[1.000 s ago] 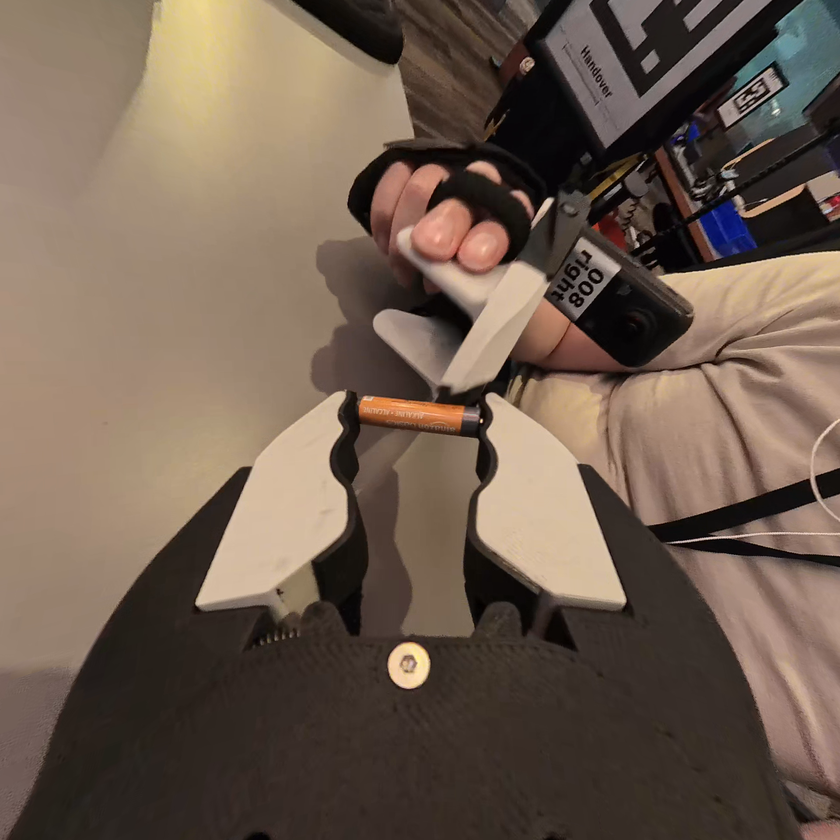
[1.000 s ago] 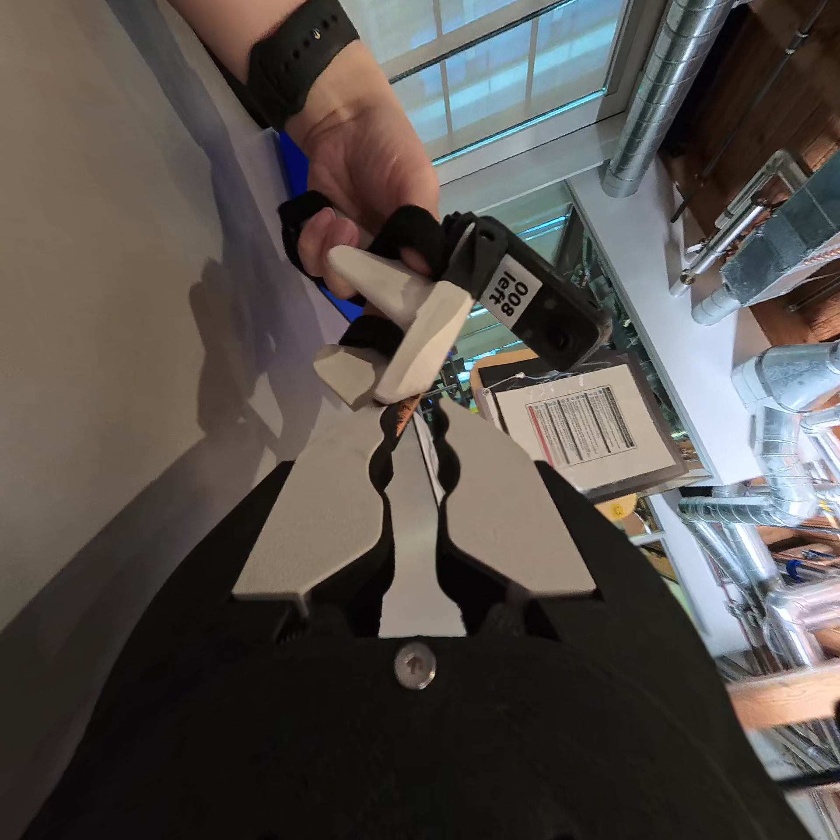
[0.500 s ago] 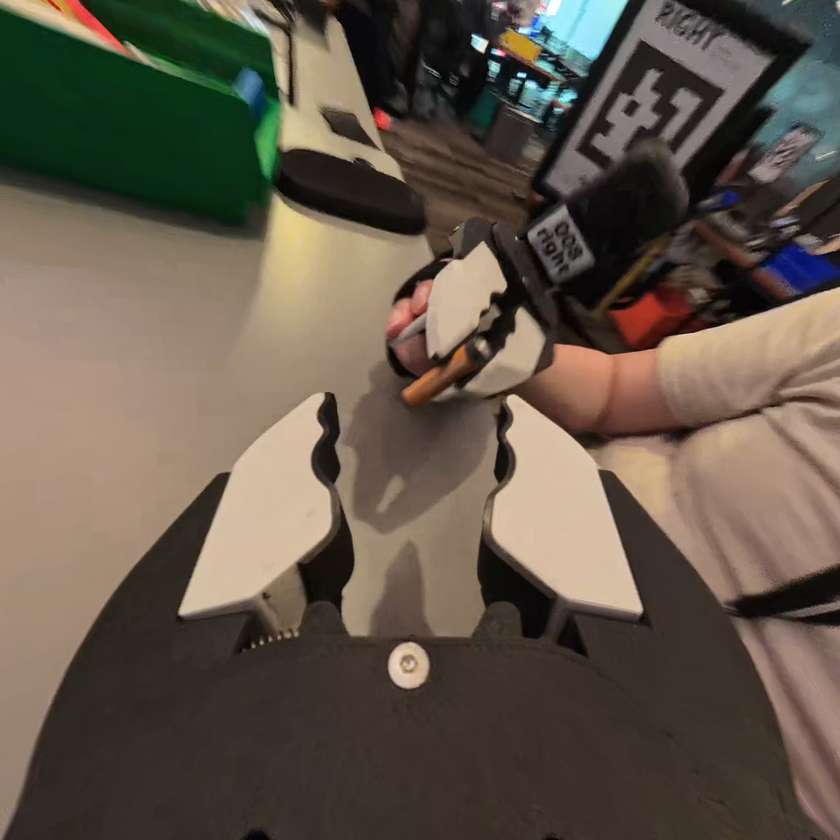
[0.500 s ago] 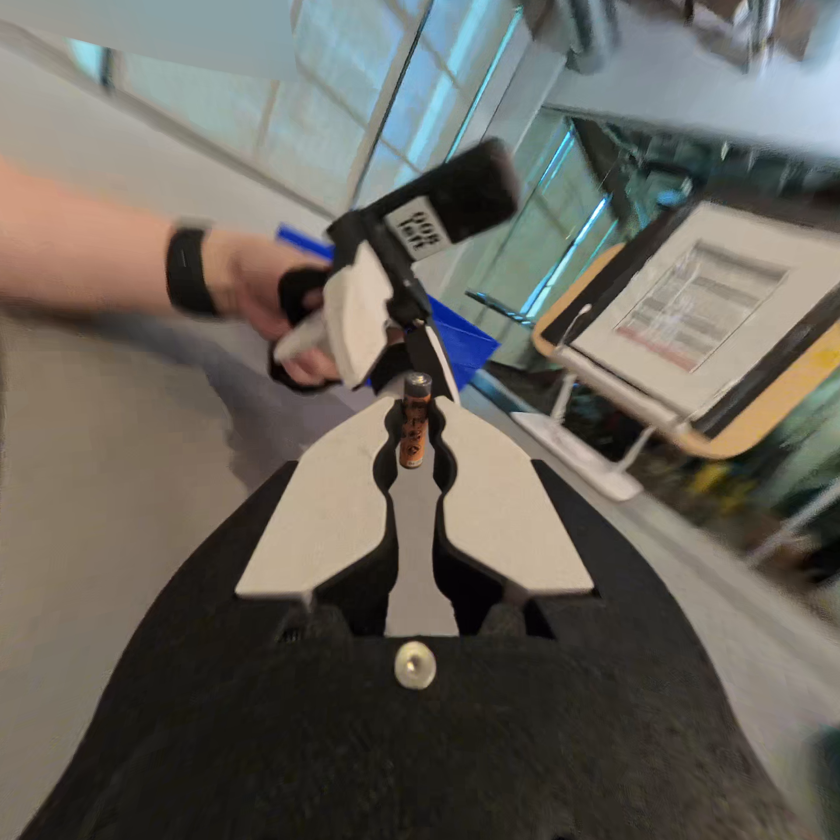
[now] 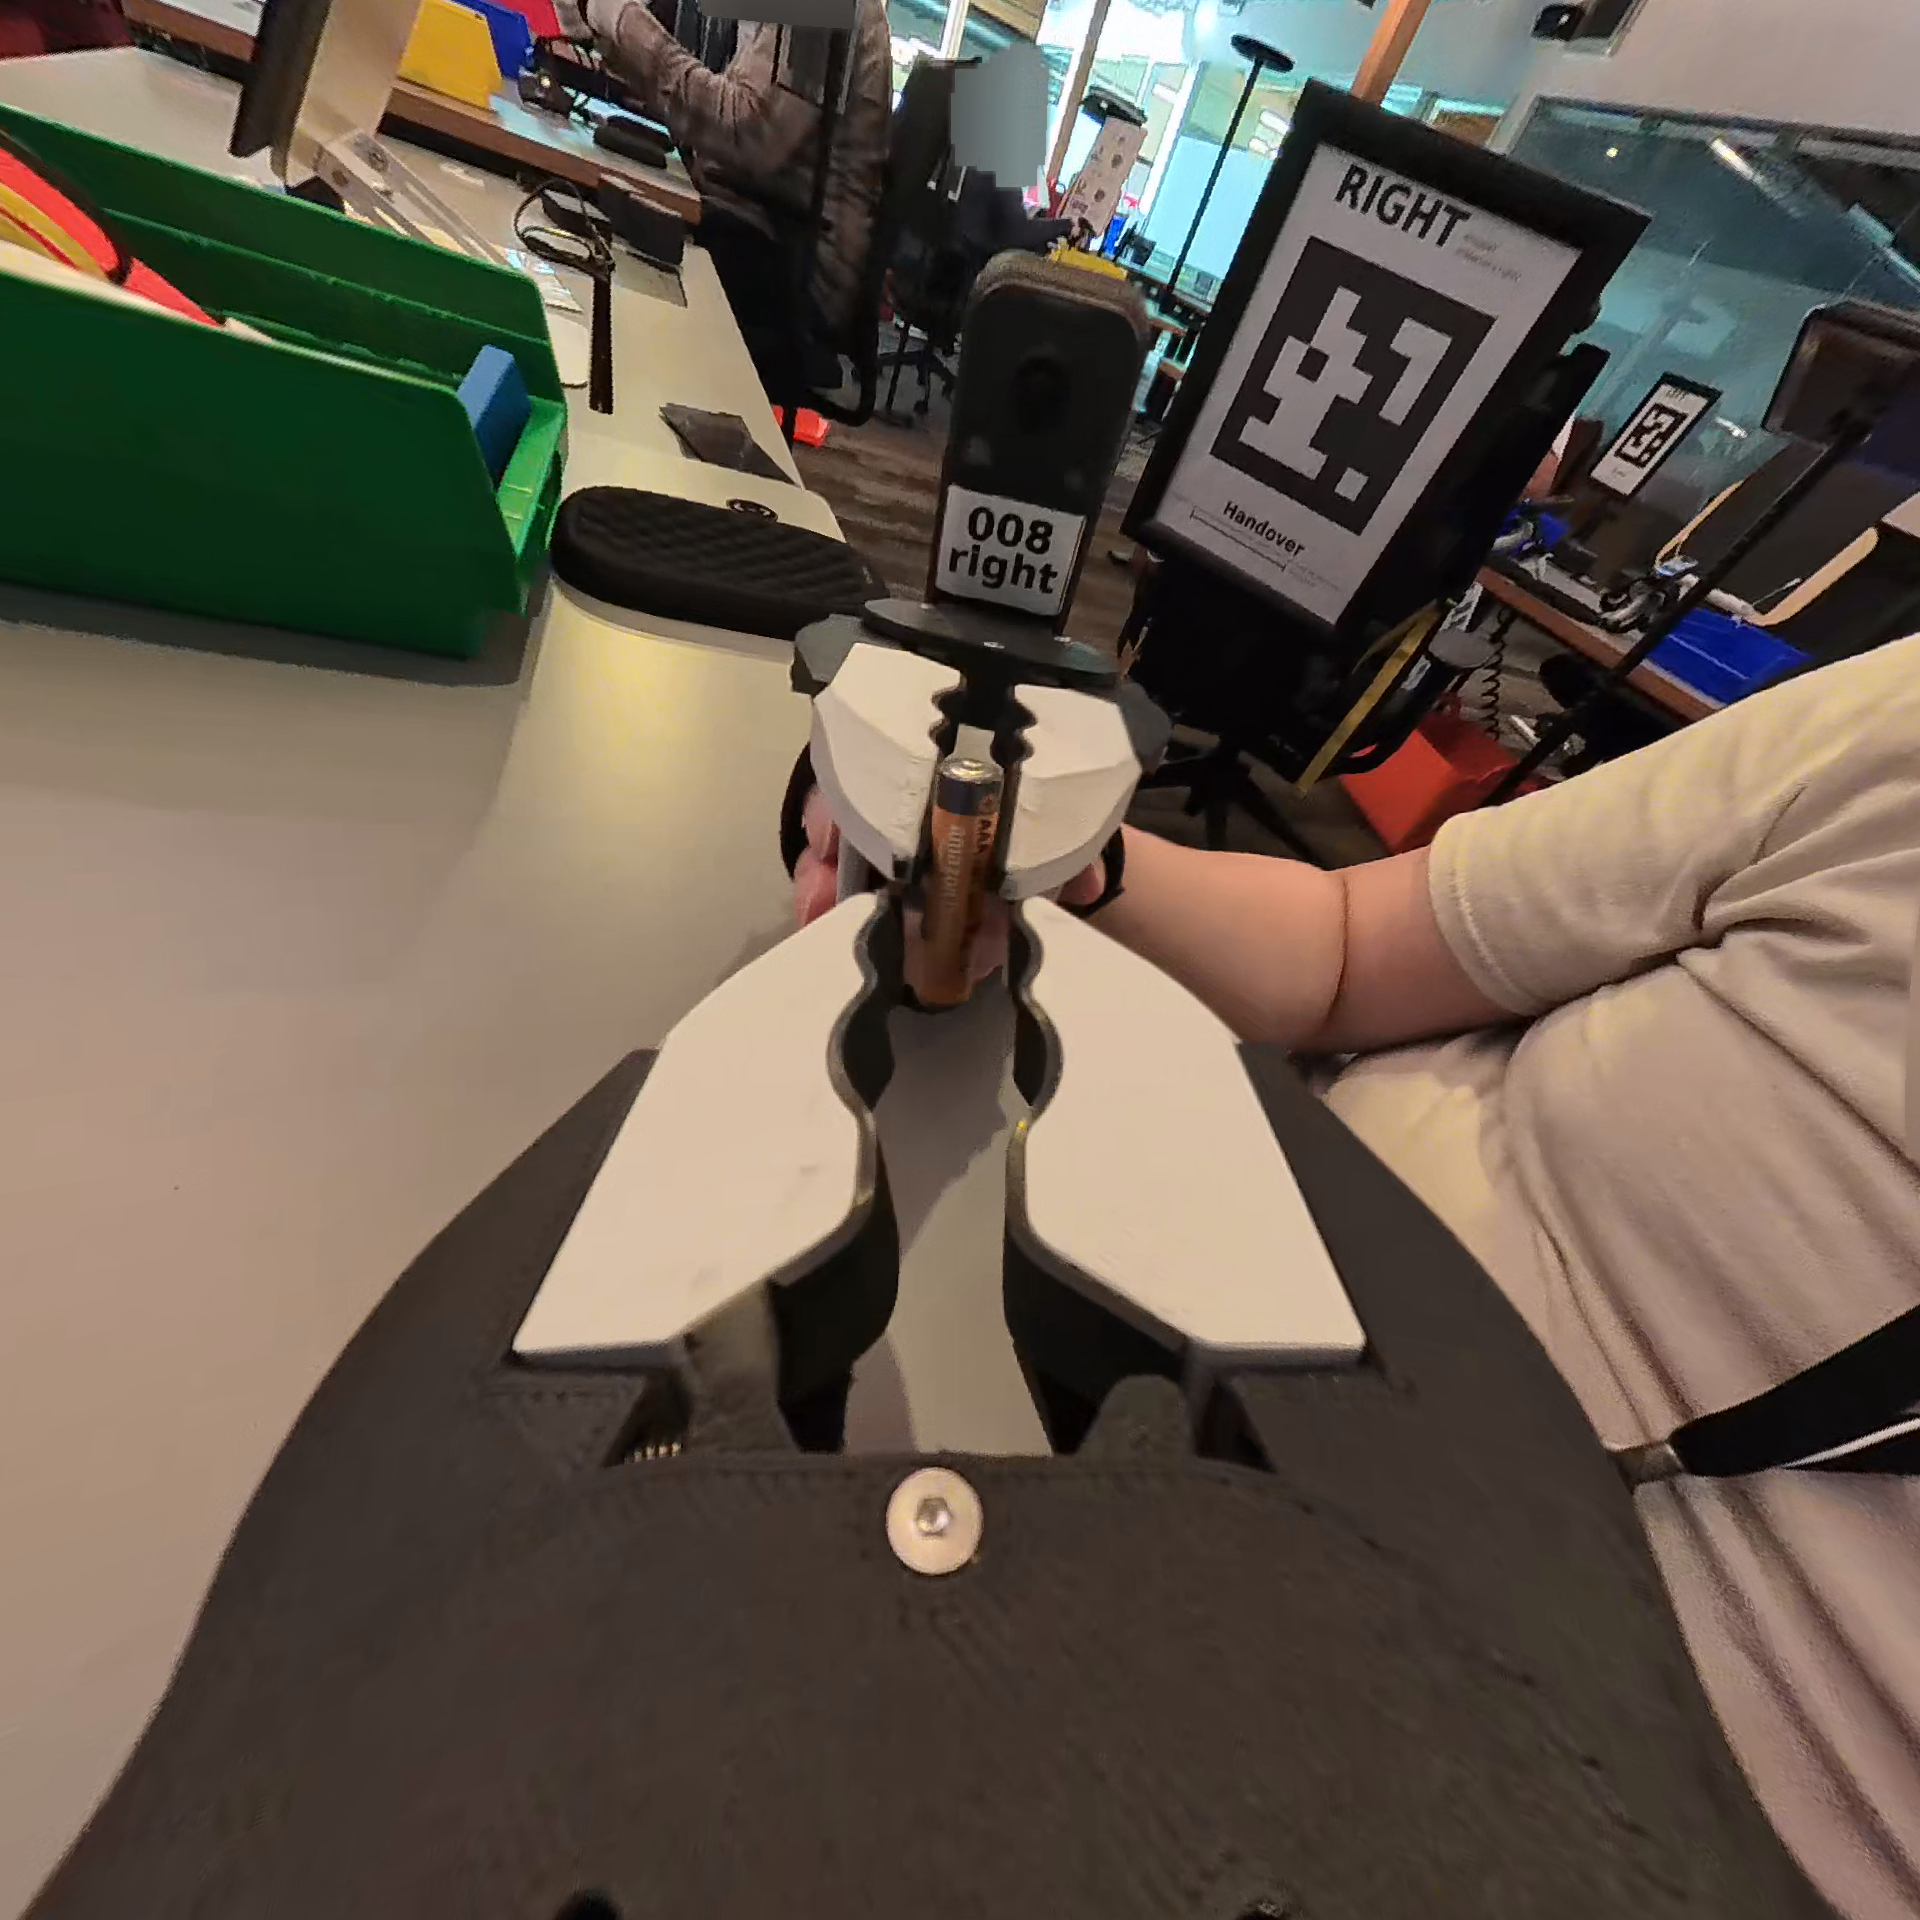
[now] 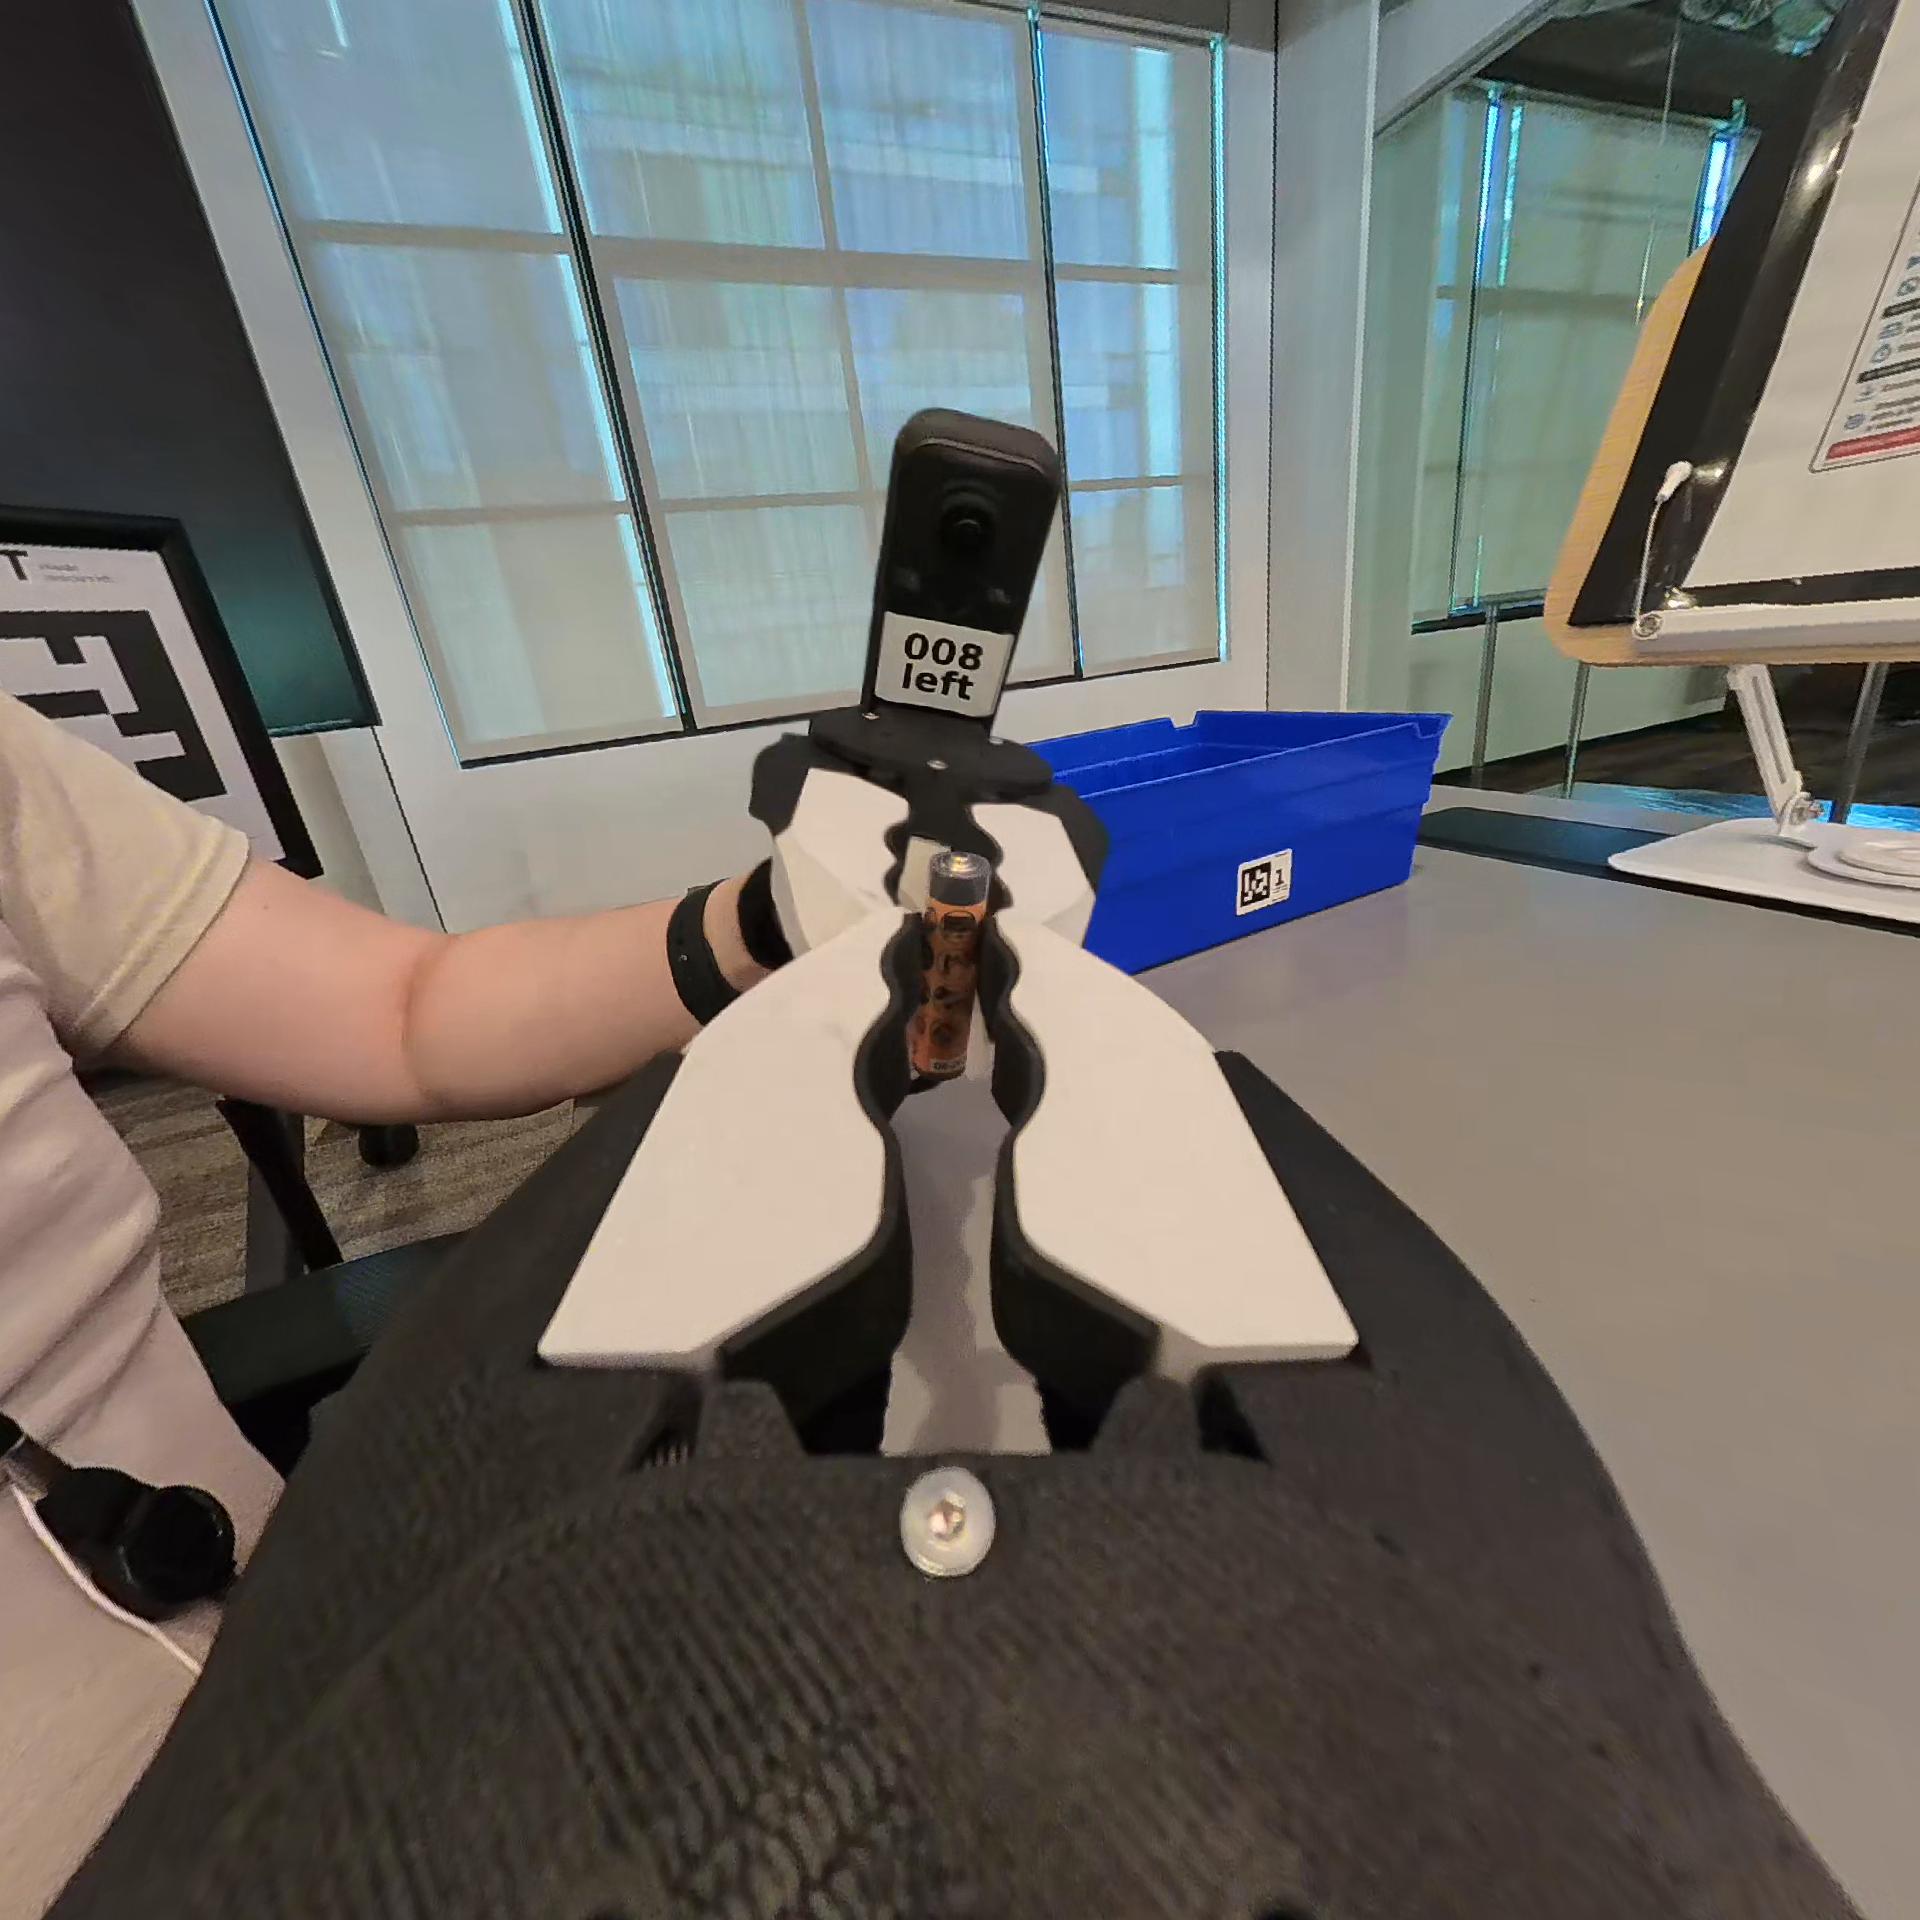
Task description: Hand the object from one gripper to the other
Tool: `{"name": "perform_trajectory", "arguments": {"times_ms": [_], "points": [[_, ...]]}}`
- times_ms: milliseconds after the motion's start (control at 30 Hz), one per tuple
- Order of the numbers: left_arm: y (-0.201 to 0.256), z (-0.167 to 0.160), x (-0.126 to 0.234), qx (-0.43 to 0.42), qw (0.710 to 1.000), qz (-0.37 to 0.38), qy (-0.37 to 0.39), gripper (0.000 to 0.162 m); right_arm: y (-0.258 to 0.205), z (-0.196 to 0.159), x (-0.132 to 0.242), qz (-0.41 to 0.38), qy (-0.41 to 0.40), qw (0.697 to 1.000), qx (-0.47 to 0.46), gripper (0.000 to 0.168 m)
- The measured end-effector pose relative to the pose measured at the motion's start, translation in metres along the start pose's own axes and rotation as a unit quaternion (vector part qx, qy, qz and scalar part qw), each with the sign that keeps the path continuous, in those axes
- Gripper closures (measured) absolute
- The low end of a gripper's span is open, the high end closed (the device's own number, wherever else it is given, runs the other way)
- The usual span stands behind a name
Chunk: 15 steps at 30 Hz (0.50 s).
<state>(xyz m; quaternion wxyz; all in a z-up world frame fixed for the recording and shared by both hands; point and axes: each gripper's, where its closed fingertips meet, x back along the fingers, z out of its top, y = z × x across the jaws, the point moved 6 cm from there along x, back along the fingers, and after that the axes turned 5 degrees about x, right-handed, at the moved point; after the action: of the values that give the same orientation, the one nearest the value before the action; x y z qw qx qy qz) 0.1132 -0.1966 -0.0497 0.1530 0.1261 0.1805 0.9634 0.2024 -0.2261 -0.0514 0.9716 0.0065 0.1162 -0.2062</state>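
Note:
An orange and black battery (image 6: pixel 948 977) stands upright, clamped between the fingertips of my right gripper (image 6: pixel 945 935), which is shut on it. In the left wrist view the right gripper (image 5: pixel 961 821) faces me and holds the battery (image 5: pixel 954 894) upright. My left gripper (image 5: pixel 948 914) is open by a narrow gap. Its fingertips flank the battery's lower end without touching it. In the right wrist view the left gripper (image 6: pixel 940 852) sits just behind the battery, facing me. Both are held above the grey table (image 5: pixel 312 935).
A green bin (image 5: pixel 260 457) and a black wrist pad (image 5: pixel 707 561) lie at the table's far left. A framed marker sign (image 5: pixel 1351 384) stands behind. A blue bin (image 6: pixel 1247 831) and a board on a white stand (image 6: pixel 1766 520) sit at the other end. The person's torso is close. Both grippers' tips are close together, under 4 cm apart.
The battery went from the left gripper to the right, which pulled away and turned it upright. Both grippers now face each other level, and the left jaws have narrowed around the battery's lower end.

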Motion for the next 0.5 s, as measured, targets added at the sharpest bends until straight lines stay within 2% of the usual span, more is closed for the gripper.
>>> {"name": "perform_trajectory", "arguments": {"times_ms": [200,233,267,300,367,433,500], "points": [[-0.001,-0.004,-0.002,-0.008,1.000,0.008,-0.022,0.152,0.000,-0.002,-0.001,-0.003,-0.001,1.000,0.011,0.157],[-0.001,-0.003,-0.001,-0.004,1.000,0.013,-0.020,0.152,0.000,-0.001,-0.001,-0.009,0.007,1.000,0.022,0.153],[-0.002,0.000,0.001,0.007,1.000,0.016,-0.010,0.152,0.000,0.001,0.000,-0.019,0.018,0.999,0.037,0.140],[-0.003,0.004,0.004,0.029,0.999,0.011,0.007,0.152,0.000,0.003,0.001,-0.030,0.029,0.998,0.057,0.128],[-0.004,0.011,0.011,0.108,0.993,-0.037,0.041,0.152,-0.003,0.006,0.003,-0.045,0.037,0.992,0.113,0.117],[-0.003,0.010,0.017,0.210,0.970,-0.115,0.036,0.152,-0.009,0.004,0.002,-0.061,0.024,0.979,0.195,0.105],[-0.005,0.005,0.019,0.263,0.953,-0.148,0.014,0.152,-0.016,-0.001,-0.002,-0.076,0.006,0.955,0.285,0.101]]}}
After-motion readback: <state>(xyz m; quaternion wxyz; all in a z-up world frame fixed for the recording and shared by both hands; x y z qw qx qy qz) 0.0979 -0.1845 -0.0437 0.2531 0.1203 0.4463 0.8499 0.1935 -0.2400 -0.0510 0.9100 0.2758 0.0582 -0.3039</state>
